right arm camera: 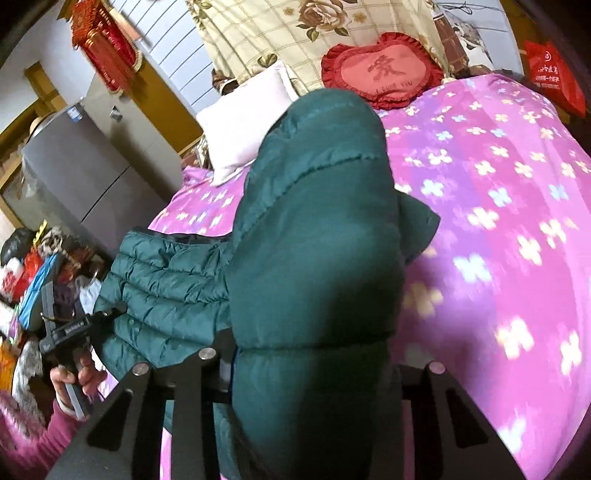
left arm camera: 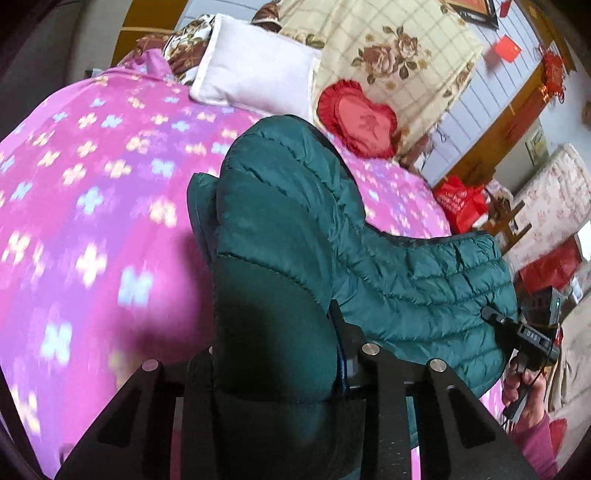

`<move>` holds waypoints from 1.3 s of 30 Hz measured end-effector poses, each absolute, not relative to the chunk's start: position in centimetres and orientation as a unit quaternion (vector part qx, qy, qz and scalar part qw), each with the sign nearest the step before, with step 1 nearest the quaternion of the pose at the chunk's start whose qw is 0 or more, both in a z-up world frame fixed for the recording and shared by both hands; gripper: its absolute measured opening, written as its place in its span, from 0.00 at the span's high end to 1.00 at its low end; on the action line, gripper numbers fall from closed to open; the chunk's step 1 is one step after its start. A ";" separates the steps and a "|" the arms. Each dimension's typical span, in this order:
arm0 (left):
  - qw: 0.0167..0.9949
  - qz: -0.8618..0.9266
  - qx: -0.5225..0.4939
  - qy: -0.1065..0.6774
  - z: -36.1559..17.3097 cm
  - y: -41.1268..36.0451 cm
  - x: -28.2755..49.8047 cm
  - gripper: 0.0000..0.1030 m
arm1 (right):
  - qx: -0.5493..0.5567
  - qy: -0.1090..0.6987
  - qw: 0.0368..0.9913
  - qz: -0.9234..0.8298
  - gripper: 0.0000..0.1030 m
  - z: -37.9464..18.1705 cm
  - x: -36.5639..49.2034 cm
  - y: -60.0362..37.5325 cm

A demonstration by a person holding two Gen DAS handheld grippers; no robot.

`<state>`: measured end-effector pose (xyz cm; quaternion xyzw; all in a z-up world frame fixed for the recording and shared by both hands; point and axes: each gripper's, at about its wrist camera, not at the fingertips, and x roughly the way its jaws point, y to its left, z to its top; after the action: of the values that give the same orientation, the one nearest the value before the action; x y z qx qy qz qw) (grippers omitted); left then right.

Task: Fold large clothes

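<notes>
White pillow (left arm camera: 255, 62), red heart cushion (right arm camera: 382, 66)

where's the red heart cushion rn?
At the head of the bed: the red heart cushion leans against the floral quilt, right of the white pillow, beyond the green puffer jacket.

Right gripper (right arm camera: 306, 369) is clamped on a thick fold of the dark green puffer jacket (right arm camera: 314, 221), which bulges up between the jaws and blocks the middle of the view. Left gripper (right arm camera: 110, 312), in a hand (right arm camera: 74, 373) with a pink sleeve, grips the jacket's quilted edge at lower left. Behind: pink flowered bedspread (right arm camera: 498, 206), white pillow (right arm camera: 243, 125), red heart cushion (right arm camera: 384, 72), grey fridge (right arm camera: 85, 173).
</notes>
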<state>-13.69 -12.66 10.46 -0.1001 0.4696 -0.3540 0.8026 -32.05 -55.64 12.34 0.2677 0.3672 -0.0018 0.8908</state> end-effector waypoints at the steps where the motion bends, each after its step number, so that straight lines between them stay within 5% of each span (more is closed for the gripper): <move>1: 0.803 -0.348 -0.095 0.474 10.1 -12.5 -14.4 0.87 | 0.273 0.370 0.888 -0.002 0.61 12.2 -33.1 -55.6; 5: 0.814 -0.292 -0.051 0.499 6.9 -13.3 -15.9 0.58 | 0.282 0.392 0.875 -0.038 0.46 10.0 -36.5 -55.7; 7: 0.821 -0.268 -0.053 0.502 5.3 -13.5 -15.5 0.40 | 0.279 0.425 0.856 -0.094 0.20 7.6 -36.9 -56.0; 8: 0.826 -0.260 -0.054 0.497 5.1 -13.2 -15.6 0.31 | 0.274 0.443 0.845 -0.119 0.16 6.3 -36.8 -56.2; 21: 0.901 -0.179 0.054 0.393 10.8 -12.8 -22.3 0.32 | 0.202 0.385 0.886 -0.162 0.11 12.0 -41.0 -50.7; 39: 0.918 -0.184 0.065 0.345 11.1 -15.9 -27.5 0.32 | 0.167 0.340 0.915 -0.140 0.08 11.3 -40.7 -42.4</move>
<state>-27.54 -15.94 11.09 0.0653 0.3446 -0.1836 0.9183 -40.68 -42.42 11.32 0.1675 0.3405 -0.1403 0.9145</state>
